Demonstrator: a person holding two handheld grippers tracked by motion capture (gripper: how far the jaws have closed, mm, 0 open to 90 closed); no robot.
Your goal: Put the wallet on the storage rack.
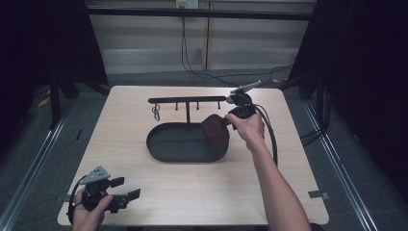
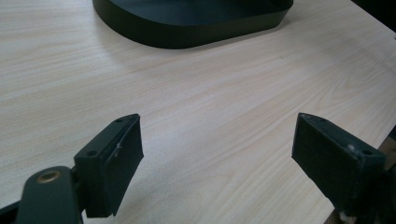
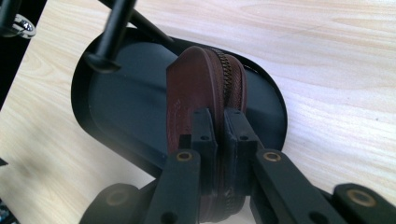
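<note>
Pouch [image 1: 215, 131], brown leather with a zip along its edge, held on edge at the centre of the high view, over the right end of the tray [image 1: 163, 149]. In the right gripper view the pouch [image 3: 198, 88] stands at frame centre with the right gripper [image 3: 215, 122] closed on its near edge, one finger [image 3: 201, 135] flat against the leather face, the other beside the zip. Whether the lower edge already touches the tray floor cannot be told. The left gripper [image 1: 126, 188], lower left of the high view, lies idle on the worktop [image 1: 288, 168]; its fingers [image 2: 116, 158] stand wide apart with nothing between them.

Risks, as judged from this pose:
- The grip takes a narrow strip of a rounded, smooth-faced pouch. The pouch could pivot between the fingers and swing sideways, or slip out before it is set down.
- Released upright on its thin edge, the pouch would probably topple; falling toward the right of the high view, it could land across the tray wall or on the worktop.
- The rack [image 1: 187, 101], rising from the tray's far side, stands close to the pouch; one peg [image 3: 109, 37] crosses the upper left of the right gripper view. A drift that way could knock the pouch against it and jolt the stand.
- The keyring [image 1: 156, 113] hanging at the rack's left end would swing if the stand were bumped.
</note>
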